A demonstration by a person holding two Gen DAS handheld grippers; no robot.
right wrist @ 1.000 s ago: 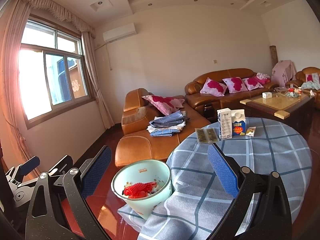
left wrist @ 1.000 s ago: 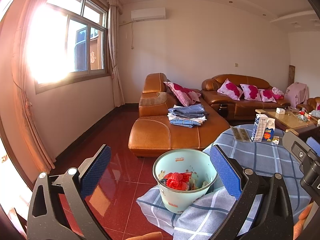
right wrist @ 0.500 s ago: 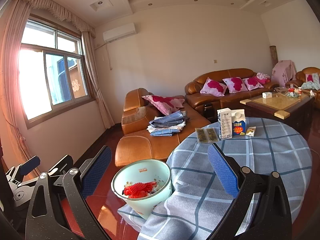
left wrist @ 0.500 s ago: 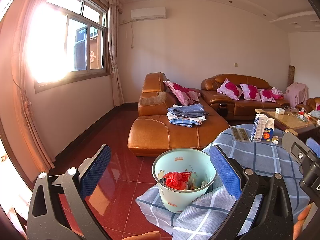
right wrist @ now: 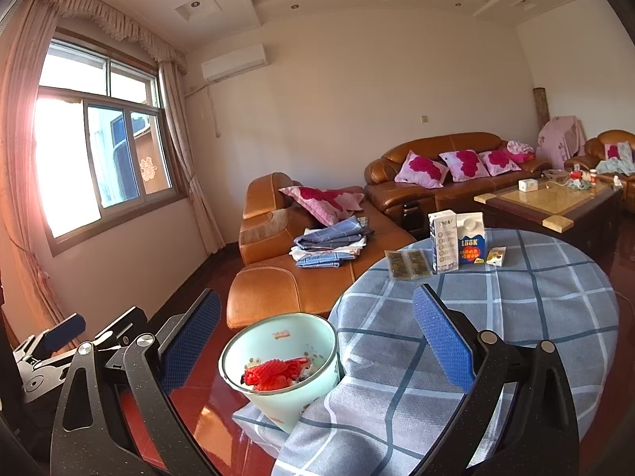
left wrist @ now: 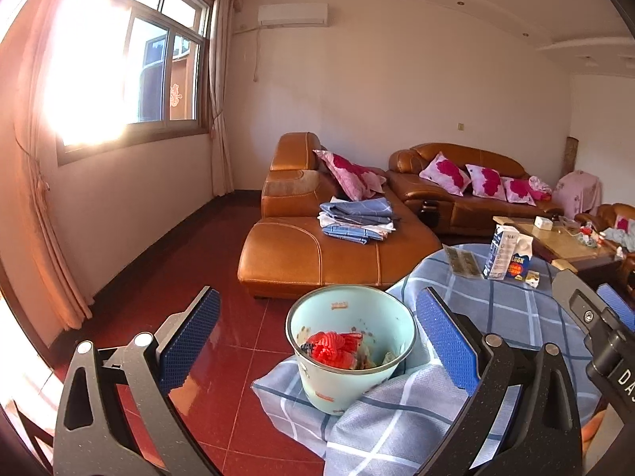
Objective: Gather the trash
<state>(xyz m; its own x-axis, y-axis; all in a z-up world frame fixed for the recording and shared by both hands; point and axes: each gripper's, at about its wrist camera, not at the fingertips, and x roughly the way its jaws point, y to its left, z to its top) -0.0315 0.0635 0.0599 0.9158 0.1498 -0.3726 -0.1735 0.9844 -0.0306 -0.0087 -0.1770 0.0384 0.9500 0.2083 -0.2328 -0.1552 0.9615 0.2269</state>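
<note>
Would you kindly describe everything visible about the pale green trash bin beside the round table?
The trash bin is a pale mint-green round bucket, tapering towards its base, seemingly plastic, with small printed marks on its wall. It stands upright and open beside the table, pressed against the hanging checked tablecloth, whose folds wrap its lower side. Whether its base touches the red floor is hidden. Inside lie a red foam net and other scraps. Neither hand-held gripper touches it.

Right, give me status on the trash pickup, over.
Left gripper open, right gripper open, both empty. Bin beside table holds red trash. Cartons, packets, small box on tablecloth. Path unobstructed.
</note>
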